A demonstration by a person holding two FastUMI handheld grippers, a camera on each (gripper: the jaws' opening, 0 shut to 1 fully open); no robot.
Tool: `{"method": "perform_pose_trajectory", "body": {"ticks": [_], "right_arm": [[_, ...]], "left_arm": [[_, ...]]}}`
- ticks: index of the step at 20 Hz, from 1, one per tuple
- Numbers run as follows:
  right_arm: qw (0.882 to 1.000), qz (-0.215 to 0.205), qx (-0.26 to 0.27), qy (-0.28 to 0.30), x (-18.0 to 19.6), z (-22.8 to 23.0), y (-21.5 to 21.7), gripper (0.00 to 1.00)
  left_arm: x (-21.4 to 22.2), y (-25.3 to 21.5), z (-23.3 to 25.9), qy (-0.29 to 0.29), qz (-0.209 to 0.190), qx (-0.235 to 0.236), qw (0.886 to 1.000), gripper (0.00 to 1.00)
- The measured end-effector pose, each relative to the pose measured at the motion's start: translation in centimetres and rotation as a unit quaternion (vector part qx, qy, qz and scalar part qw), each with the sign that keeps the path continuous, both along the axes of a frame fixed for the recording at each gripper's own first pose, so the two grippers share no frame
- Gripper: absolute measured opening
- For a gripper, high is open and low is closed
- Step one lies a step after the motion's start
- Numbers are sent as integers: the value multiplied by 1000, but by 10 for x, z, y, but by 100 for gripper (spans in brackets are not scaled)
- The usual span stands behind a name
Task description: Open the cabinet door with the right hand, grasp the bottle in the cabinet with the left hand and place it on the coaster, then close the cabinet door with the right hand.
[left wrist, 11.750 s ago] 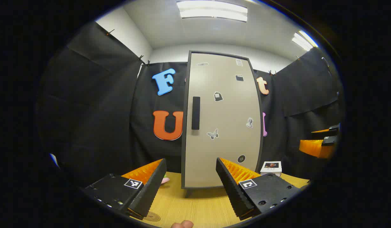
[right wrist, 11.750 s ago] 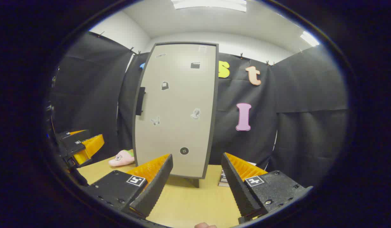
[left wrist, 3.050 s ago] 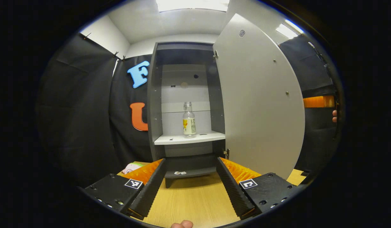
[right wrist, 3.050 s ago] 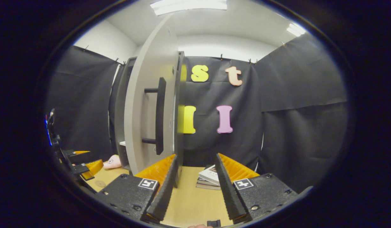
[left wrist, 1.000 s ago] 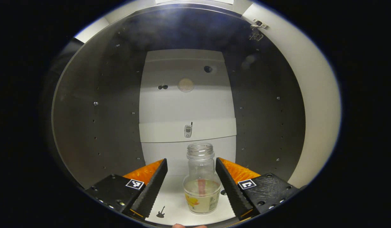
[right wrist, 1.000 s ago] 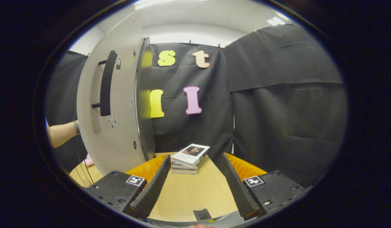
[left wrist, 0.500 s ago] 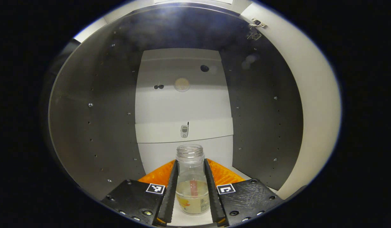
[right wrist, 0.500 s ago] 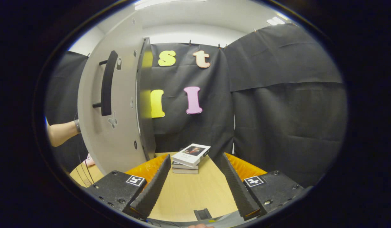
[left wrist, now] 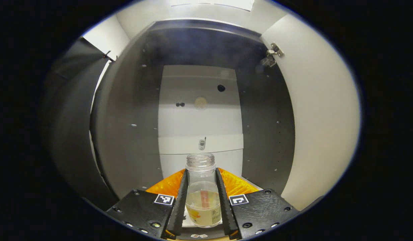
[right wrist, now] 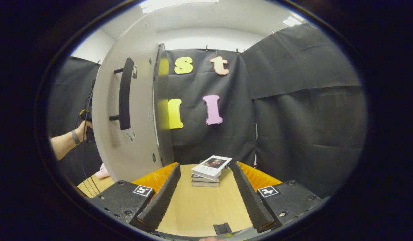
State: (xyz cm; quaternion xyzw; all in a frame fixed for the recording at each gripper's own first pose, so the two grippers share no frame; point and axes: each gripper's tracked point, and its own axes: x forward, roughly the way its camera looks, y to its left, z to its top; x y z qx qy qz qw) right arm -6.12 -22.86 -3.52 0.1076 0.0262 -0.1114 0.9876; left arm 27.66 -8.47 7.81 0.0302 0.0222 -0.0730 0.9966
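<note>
Inside cabinet: left gripper level, clamping bottle; right gripper wide.

Left gripper view: at the cabinet mouth, facing straight in toward the back panel, very near, door inner face at right edge. Right gripper view: low over worktop, outside, facing booth wall, books near ahead. Shared: the open door, outer face at left.

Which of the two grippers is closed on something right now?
The left gripper: its fingers press both sides of the clear bottle inside the cabinet. The right gripper is spread open over the table, holding nothing.
</note>
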Motion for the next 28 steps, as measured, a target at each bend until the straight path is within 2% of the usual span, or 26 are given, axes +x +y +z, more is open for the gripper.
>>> {"method": "perform_pose_trajectory", "body": {"ticks": [4, 10, 13, 18, 23, 28], "right_arm": [[1000, 22, 10, -9, 5, 13, 13, 99], [999, 22, -9, -33, 3, 36, 16, 99], [999, 20, -10, -48, 2, 53, 17, 99], [999, 13, -4, -51, 5, 69, 18, 99], [999, 8, -4, -47, 3, 83, 24, 99], [999, 2, 9, -41, -7, 83, 33, 99]], "left_arm": [[-58, 39, -5, 3, 18, 3, 1000, 45], [-134, 125, -45, -3, 109, 35, 993, 45], [-171, 156, -82, 0, 162, 64, 985, 45], [-245, 192, -140, -22, 271, 89, 958, 45], [-281, 203, -202, -15, 309, 107, 945, 45], [-284, 213, -235, -16, 298, 107, 948, 45]]}}
